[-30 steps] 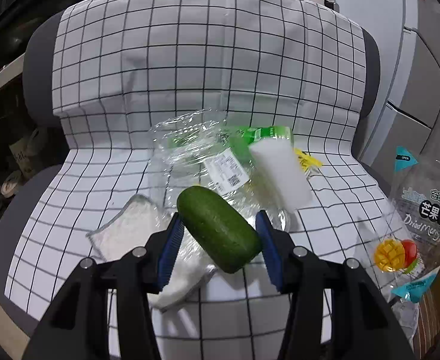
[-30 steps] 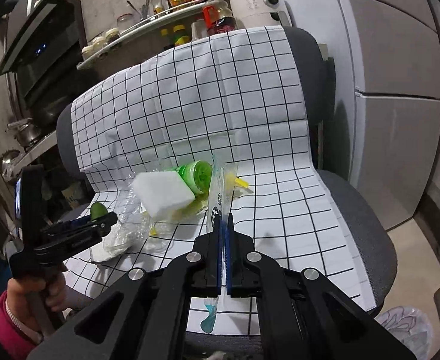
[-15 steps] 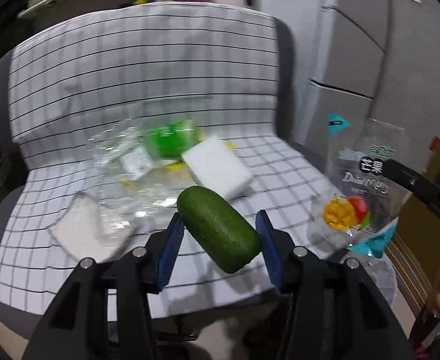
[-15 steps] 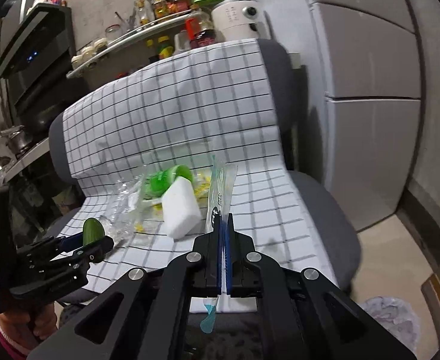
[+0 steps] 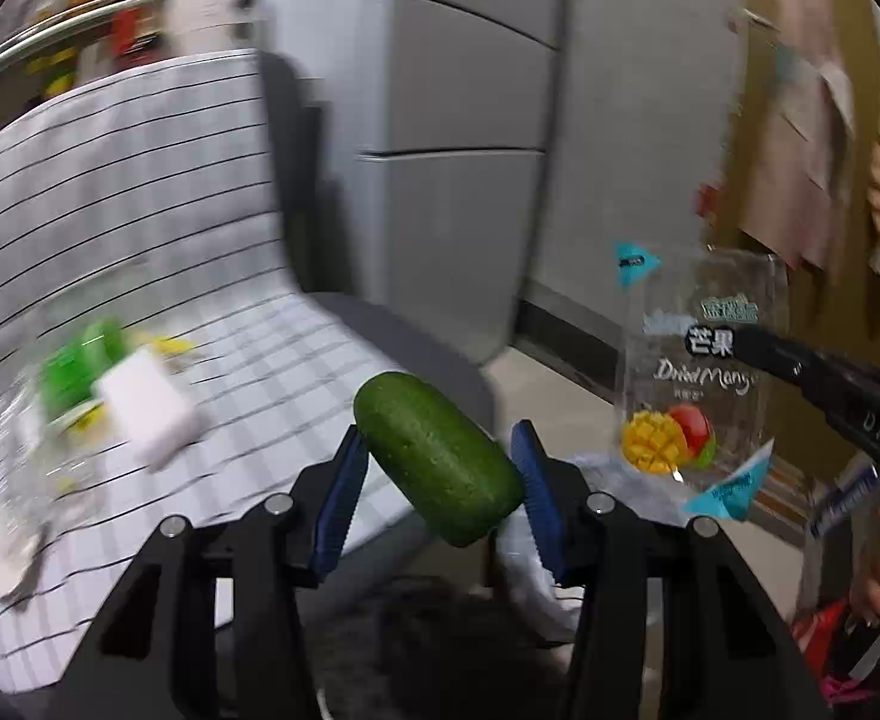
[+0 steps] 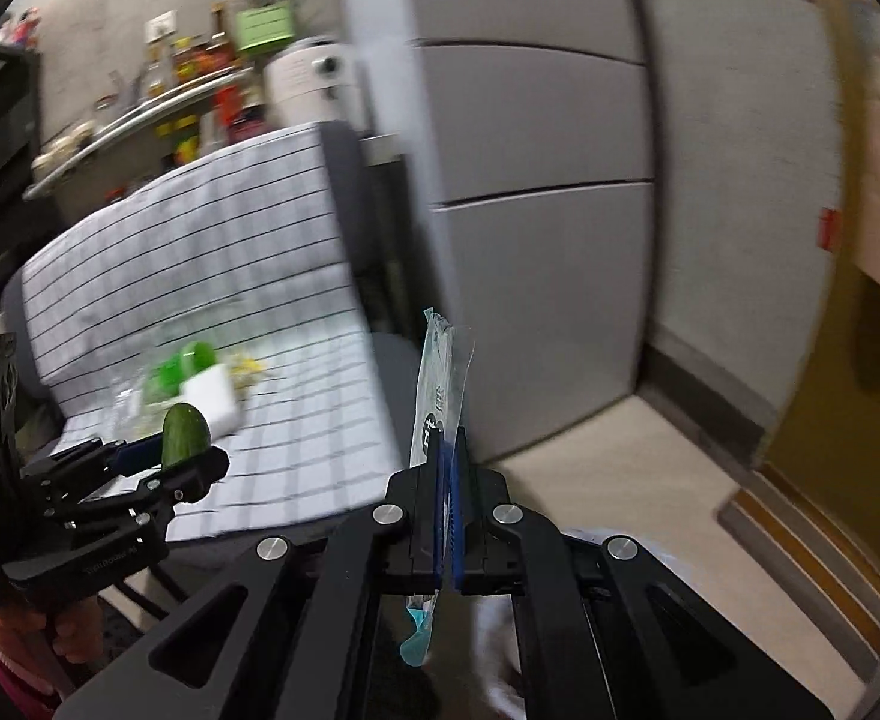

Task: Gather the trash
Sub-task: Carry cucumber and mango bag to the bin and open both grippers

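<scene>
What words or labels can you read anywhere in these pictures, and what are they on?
"Dried Mango": on the clear snack bag held in the right gripper.
"芒果": on the same bag, above that.
"DAS": on the right gripper's black arm; the rest is cut off.
Teal tab and green logo on the bag, and the print on the left gripper's body: too small or blurred.

A grey chair (image 5: pixel 380 330) with a white checked cloth (image 5: pixel 140 192) holds a white foam block (image 5: pixel 146 414), a green wrapper (image 5: pixel 80 366) and clear plastic (image 5: pixel 14 450), left of the tongs.
</scene>
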